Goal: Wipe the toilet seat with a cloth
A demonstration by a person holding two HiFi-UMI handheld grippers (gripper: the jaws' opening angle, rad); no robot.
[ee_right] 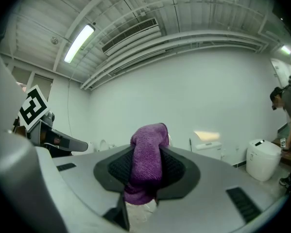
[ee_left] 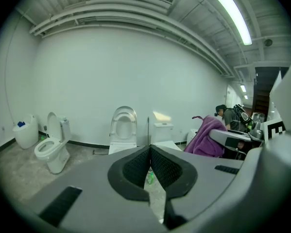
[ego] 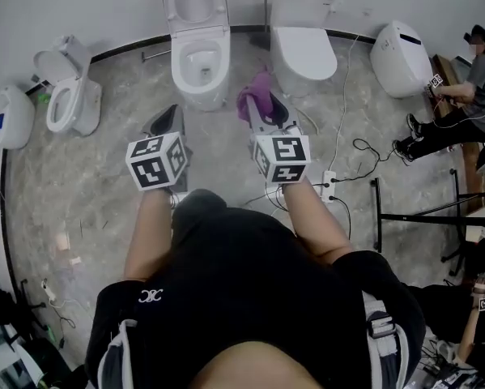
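**Head view: one cloth clamped in the right gripper, four toilets along a curved wall**

Four toilets are counted along the wall. A left toilet (ego: 68, 96) is seen with its lid up, and a middle toilet (ego: 200, 63) with its seat (ego: 195, 2) raised. A shut toilet (ego: 303, 43) stands just to the right of that, and a rounded toilet (ego: 400, 55), also closed, is set farther right. One white rounded unit (ego: 11, 116) with something blue on top is seen at the far left. The floor's edge is marked by a dark curved strip (ego: 129, 51) at the foot of the wall.

Two grippers are held out over the floor. The left gripper (ee_left: 149, 152) is seen with its jaws pressed together and nothing between them. The right gripper (ee_right: 146, 166) is clamped on the single purple cloth (ee_right: 147, 154), which is bunched up between the pads and hangs a little below them. The cloth is held in the air, apart from every toilet, short of the gap between the middle toilet and the shut toilet.

Bare grey floor (ego: 104, 217) is left open between the grippers and the middle toilet, and out to the left. To the right, the room is narrowed by cables and a power strip (ego: 329, 183) on the floor. It is narrowed further by a black metal frame (ego: 420, 215) and a seated person (ego: 461, 104).
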